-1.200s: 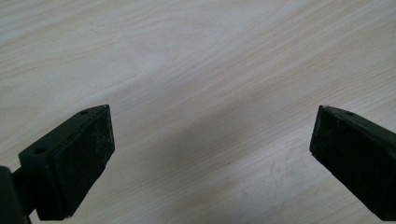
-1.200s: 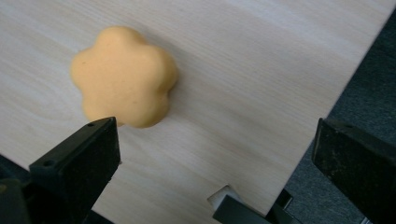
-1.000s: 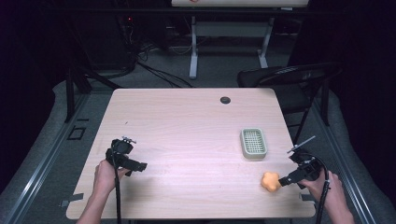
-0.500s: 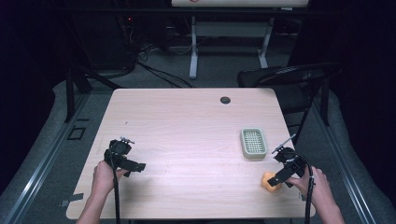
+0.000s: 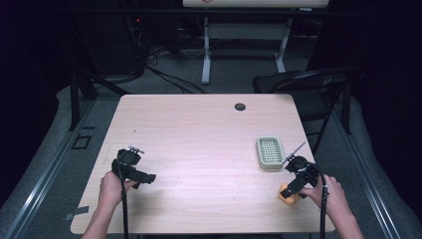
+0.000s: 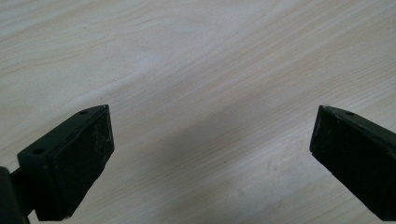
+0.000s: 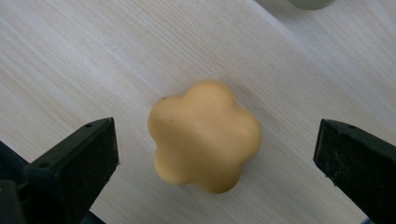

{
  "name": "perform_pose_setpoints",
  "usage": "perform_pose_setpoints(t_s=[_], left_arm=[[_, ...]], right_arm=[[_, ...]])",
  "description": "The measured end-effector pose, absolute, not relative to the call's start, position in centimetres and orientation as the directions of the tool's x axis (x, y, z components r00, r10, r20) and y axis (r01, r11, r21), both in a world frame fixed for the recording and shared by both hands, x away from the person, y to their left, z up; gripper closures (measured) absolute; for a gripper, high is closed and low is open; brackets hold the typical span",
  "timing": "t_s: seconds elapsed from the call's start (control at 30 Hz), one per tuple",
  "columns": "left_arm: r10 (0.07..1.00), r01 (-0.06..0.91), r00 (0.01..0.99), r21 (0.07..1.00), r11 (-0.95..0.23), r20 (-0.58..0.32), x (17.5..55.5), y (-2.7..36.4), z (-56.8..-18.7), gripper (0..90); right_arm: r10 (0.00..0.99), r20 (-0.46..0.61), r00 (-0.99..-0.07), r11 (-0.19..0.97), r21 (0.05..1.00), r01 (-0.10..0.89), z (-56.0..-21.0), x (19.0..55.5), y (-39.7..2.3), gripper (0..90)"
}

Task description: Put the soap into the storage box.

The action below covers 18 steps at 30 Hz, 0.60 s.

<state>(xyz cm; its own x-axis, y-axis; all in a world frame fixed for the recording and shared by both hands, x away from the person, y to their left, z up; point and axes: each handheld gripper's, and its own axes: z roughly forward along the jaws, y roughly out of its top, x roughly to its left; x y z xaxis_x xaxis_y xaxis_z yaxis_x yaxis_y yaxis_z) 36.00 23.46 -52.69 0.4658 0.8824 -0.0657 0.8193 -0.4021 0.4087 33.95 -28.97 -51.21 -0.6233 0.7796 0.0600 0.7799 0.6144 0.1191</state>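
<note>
A yellow-orange flower-shaped soap point(image 7: 204, 135) lies flat on the light wooden table point(image 5: 199, 139) near its front right corner, where the high view also catches the soap point(image 5: 287, 196). My right gripper point(image 5: 296, 184) hovers directly over it, open, with one jaw on each side and a gap to both. My left gripper point(image 5: 135, 173) rests open near the table's front left, its fingers point(image 6: 77, 158) wide apart over bare wood.
A pale green slotted soap dish point(image 5: 269, 152) sits just beyond the soap toward the right edge. A round black grommet point(image 5: 240, 106) marks the far side. A black chair point(image 5: 308, 89) stands off the far right corner. The tabletop's middle is bare wood.
My right gripper has moved left and forward from beside the soap to directly above it. The left gripper has stayed put.
</note>
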Motion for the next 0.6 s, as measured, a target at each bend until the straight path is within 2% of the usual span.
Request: perform_pose_setpoints(t_s=[0.07,0.1,0.2,0.33,0.4,0.6], left_arm=[[0.884,0.82,0.463,0.409,-0.399,-0.066,36.0,23.5,-52.7,0.0],[0.884,0.821,0.462,0.409,-0.398,-0.066,36.0,23.5,-52.7,0.0],[0.883,0.818,0.465,0.411,-0.402,-0.063,36.0,23.4,-52.7,0.0],[0.882,0.818,0.467,0.411,-0.403,-0.064,36.0,23.4,-52.7,0.0],[0.881,0.816,0.47,0.41,-0.407,-0.062,36.0,23.4,-52.7,0.0],[0.881,0.817,0.47,0.409,-0.407,-0.063,36.0,23.4,-52.7,0.0]], right_arm=[[0.78,0.058,-0.623,0.615,0.112,0.781,-51.3,34.0,-29.0,0.0],[0.8,0.067,-0.597,0.583,0.149,0.799,-51.6,33.8,-29.0,0.0],[0.786,0.048,-0.616,0.609,0.108,0.785,-51.3,34.0,-29.1,0.0],[0.794,0.056,-0.606,0.598,0.109,0.794,-51.5,33.9,-28.9,0.0],[0.804,0.063,-0.591,0.581,0.123,0.805,-51.8,33.8,-28.7,1.3],[0.8,0.055,-0.597,0.593,0.081,0.801,-52.3,33.8,-28.3,6.8]])
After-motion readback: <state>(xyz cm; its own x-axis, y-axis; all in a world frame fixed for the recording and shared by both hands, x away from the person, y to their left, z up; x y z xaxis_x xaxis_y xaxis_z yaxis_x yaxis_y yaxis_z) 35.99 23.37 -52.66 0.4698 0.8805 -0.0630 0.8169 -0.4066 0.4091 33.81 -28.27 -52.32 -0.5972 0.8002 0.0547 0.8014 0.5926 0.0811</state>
